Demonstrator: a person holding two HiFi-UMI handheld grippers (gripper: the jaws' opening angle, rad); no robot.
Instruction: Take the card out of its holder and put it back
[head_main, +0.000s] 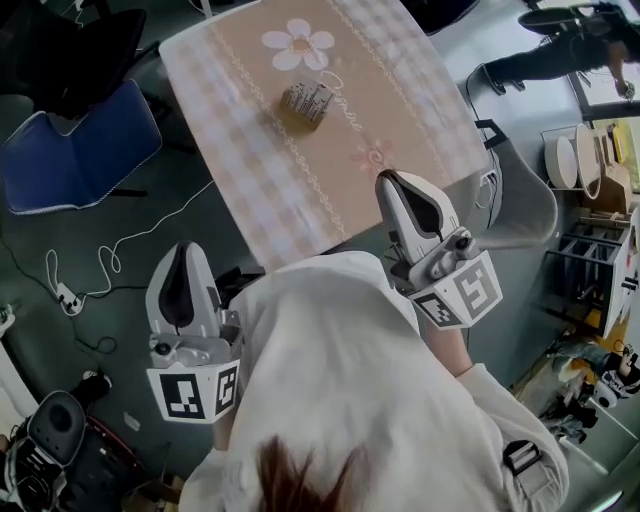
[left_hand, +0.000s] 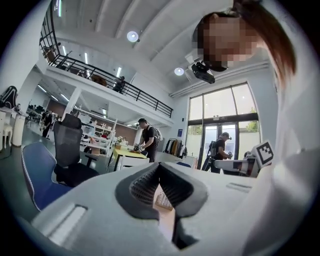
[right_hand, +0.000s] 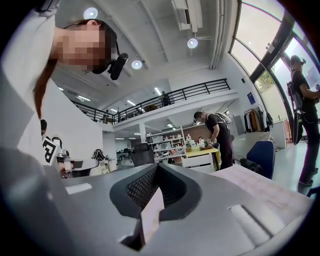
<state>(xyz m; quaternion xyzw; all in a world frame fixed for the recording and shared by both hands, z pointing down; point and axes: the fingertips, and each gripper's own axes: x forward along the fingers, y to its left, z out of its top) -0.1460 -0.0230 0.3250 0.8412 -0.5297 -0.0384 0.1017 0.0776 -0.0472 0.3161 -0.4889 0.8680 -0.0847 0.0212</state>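
The table (head_main: 250, 180) is the big anchor here, draped in a pink-and-beige checked cloth with a white flower printed at its far end. At its near corner stands the person (head_main: 340, 380) in a white top, seen from above, a gripper in each hand. A blue chair (head_main: 70, 150) sits off the table's left side and a grey chair (head_main: 525, 205) is tucked at its right side.

Now the left gripper (head_main: 185, 250): it hangs off the table, out over the dark floor by the near-left edge. Its own view shows the jaws pressed tip to tip, with nothing between them. The right gripper (head_main: 385, 180) points in over the table's near-right edge, and its jaws are closed together too, with no card in them. Only a sliver of pale cloth shows through the slit below the tips.

A white cable (head_main: 110, 250) loops across the floor left of the table.

And the card holder (head_main: 307, 102)? It sits on the cloth just this side of the flower, well apart from both grippers. The card can't be told apart from it at this size.
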